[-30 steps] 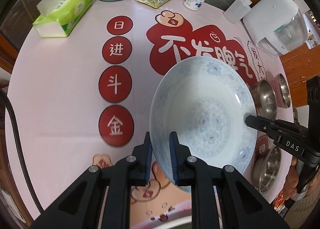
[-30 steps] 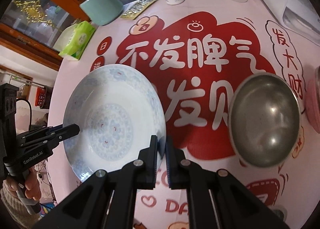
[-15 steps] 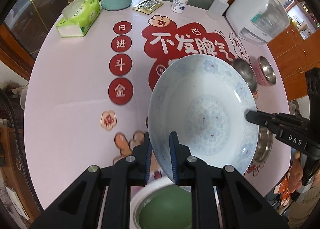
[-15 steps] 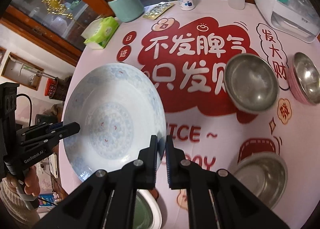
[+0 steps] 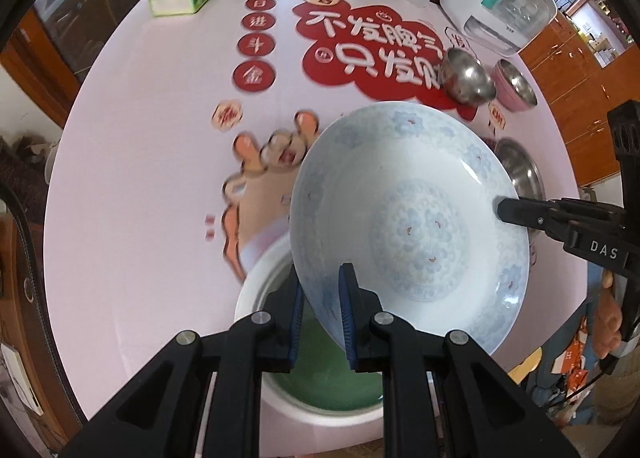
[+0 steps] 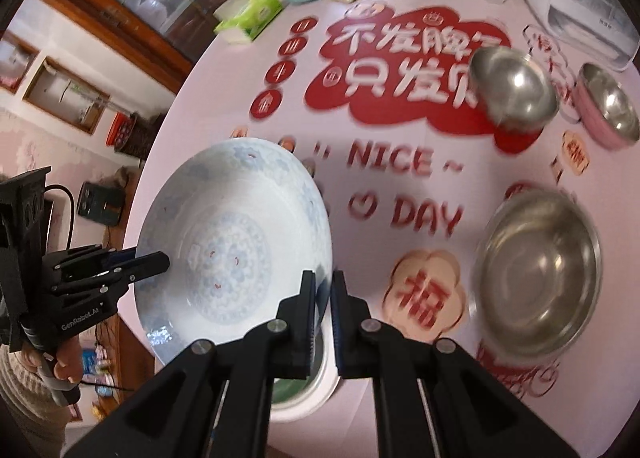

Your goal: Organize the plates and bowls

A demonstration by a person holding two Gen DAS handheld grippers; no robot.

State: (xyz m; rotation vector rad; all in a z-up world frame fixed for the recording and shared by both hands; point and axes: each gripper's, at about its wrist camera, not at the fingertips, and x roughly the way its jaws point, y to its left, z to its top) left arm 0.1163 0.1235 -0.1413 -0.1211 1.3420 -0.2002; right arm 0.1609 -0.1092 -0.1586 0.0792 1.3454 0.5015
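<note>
Both grippers, the left gripper and right gripper, are clenched on opposite rims of the blue-patterned plate, held in the air over the green-lined dish at the table's near edge. Not yet stacked; three steel bowls remain scattered toward the right edge.

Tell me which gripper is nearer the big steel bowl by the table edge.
Right. The right gripper, clamped on the blue-patterned plate, has the steel bowl just beside it; the left gripper grips the plate's far rim.
</note>
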